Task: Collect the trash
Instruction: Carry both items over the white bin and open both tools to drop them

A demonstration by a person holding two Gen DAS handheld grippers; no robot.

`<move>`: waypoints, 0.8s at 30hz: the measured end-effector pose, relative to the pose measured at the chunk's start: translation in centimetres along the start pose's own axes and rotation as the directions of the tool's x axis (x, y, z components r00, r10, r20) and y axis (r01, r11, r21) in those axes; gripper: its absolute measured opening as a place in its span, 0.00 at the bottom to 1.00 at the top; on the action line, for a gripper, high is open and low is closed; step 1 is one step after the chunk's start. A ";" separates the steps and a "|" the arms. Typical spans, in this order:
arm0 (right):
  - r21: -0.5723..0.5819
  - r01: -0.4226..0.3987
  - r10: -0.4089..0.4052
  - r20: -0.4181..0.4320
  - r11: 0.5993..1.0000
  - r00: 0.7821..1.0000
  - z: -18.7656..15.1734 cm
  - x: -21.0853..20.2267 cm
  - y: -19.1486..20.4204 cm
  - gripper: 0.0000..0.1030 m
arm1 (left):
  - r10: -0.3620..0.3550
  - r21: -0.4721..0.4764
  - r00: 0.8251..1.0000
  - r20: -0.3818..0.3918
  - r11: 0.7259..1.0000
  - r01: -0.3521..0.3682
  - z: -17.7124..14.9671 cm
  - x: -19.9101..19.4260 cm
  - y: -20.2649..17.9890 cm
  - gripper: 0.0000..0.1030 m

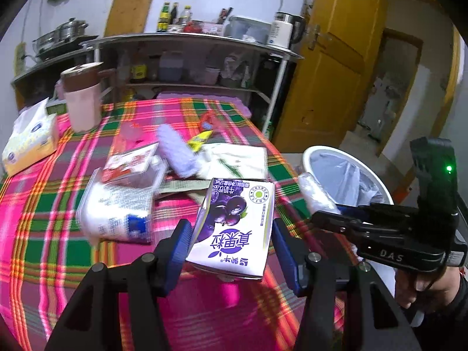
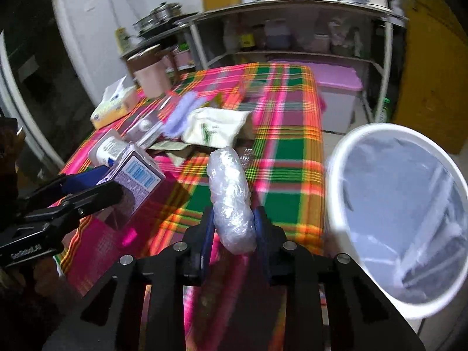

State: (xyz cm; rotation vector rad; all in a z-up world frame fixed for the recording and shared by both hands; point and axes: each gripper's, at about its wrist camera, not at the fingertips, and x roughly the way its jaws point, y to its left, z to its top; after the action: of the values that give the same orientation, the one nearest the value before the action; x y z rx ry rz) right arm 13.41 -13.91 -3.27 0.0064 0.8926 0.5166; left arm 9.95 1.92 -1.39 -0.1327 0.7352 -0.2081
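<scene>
A table under a bright pink, green and orange plaid cloth (image 1: 58, 234) fills most of both views, its woven checks lying flat to the right-hand edge. Behind it stands a grey metal shelf rack (image 1: 187, 41) crowded with bottles, pots and tubs, and a yellow wooden door (image 1: 330, 67) closes off the right. Just beside the table's right edge stands a round white plastic bin lined with a thin clear bag (image 2: 400, 204), its mouth open and unobstructed.

Toward the far left of the cloth stand a pink jug with a brown lid (image 1: 83, 99) and a yellow-and-white tissue box (image 1: 29, 143). In the middle lies a loose heap: a white crinkled plastic packet with blue print (image 1: 117, 210), a cream folded cloth bag (image 1: 237, 161), a fuzzy lilac roll (image 1: 178, 152), and a small yellow wrapper (image 1: 200, 140). The near part of the cloth is bare.

The left gripper (image 1: 231, 245) pinches a purple-and-white rectangular cardboard drink carton (image 1: 237, 225) between its blue pads, lifted above the cloth. The right gripper (image 2: 234, 234) clamps a crumpled wad of clear plastic film (image 2: 231, 193), an oblong glossy bundle, raised over the table near the bin's rim.
</scene>
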 end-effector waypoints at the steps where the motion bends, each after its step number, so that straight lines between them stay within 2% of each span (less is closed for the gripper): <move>1: 0.016 0.011 -0.011 0.006 1.000 1.000 -0.2 -0.5 -0.6 0.28 | -0.008 0.010 1.000 -0.001 1.000 0.008 0.2 0.2 -0.6 0.55; 10: 0.146 0.126 -0.133 0.039 0.981 0.990 -1.7 -4.5 -6.9 0.28 | -0.098 0.106 0.995 -0.021 0.989 0.099 2.7 3.5 -6.8 0.55; 24: 0.261 0.237 -0.244 -0.005 0.936 0.970 -3.3 -6.6 -13.3 0.28 | -0.233 0.209 0.969 -0.084 0.946 0.246 5.3 10.1 -14.5 0.55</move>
State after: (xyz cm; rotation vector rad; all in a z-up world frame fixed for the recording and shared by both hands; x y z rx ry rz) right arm 13.22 -29.11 -3.39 0.1413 0.9150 0.1678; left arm 18.76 -14.25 -1.28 -0.0063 0.7491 -0.5257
